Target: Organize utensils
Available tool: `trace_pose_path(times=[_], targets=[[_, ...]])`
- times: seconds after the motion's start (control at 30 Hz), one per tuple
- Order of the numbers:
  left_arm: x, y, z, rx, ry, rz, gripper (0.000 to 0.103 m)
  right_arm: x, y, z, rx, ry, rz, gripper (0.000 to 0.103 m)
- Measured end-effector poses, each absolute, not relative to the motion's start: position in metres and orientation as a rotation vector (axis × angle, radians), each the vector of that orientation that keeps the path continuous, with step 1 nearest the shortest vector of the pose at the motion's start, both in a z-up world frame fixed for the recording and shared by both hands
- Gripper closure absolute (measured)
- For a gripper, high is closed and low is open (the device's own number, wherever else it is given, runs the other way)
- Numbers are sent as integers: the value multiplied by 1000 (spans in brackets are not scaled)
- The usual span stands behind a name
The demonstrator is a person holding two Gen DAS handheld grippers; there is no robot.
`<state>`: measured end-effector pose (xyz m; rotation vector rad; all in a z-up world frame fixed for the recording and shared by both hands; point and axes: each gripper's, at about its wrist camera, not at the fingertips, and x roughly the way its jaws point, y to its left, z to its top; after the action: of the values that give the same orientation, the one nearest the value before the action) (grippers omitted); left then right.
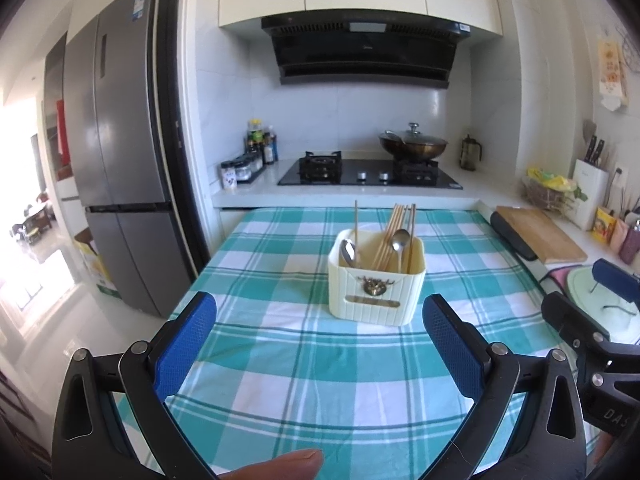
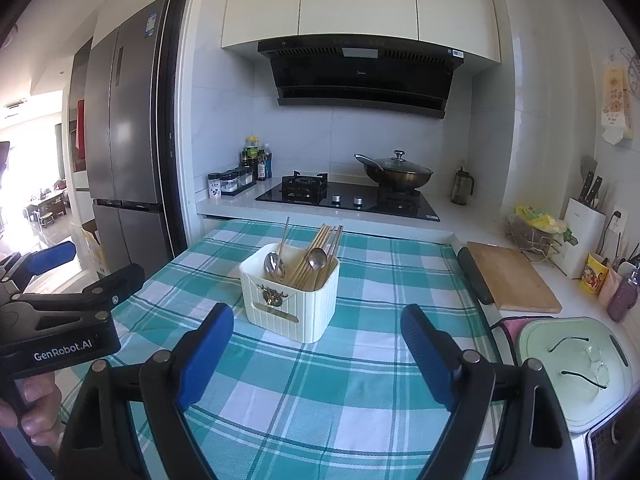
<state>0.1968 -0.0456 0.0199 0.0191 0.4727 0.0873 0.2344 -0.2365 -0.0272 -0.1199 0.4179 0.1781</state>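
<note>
The task looks about done: chopsticks (image 1: pixel 394 236) and spoons (image 1: pixel 400 240) stand in the cream holder (image 1: pixel 376 284) mid-counter (image 1: pixel 280 360), both grippers' (image 1: pixel 320 344) (image 2: pixel 316 356) jaws wide and empty.

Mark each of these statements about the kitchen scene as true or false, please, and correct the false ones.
1. The spoons and chopsticks stand inside the cream holder. True.
2. The right hand-held gripper is closed on a spoon. False: its jaws are wide open with nothing between them.
3. A wok with a lid sits on the right burner of the stove. True.
4. Loose utensils lie on the checked tablecloth around the holder. False: no utensils are seen on the cloth; all are in the holder.
5. The left hand-held gripper is open and empty. True.
6. The wooden cutting board lies left of the holder. False: it lies on the counter to the right.
</note>
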Motion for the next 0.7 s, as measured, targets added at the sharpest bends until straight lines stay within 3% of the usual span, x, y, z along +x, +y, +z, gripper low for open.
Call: trace_pose_path(times=[0.7], targets=[[197,-50,19,48,491,69,0,227,-239,-18,-101,402,175,16]])
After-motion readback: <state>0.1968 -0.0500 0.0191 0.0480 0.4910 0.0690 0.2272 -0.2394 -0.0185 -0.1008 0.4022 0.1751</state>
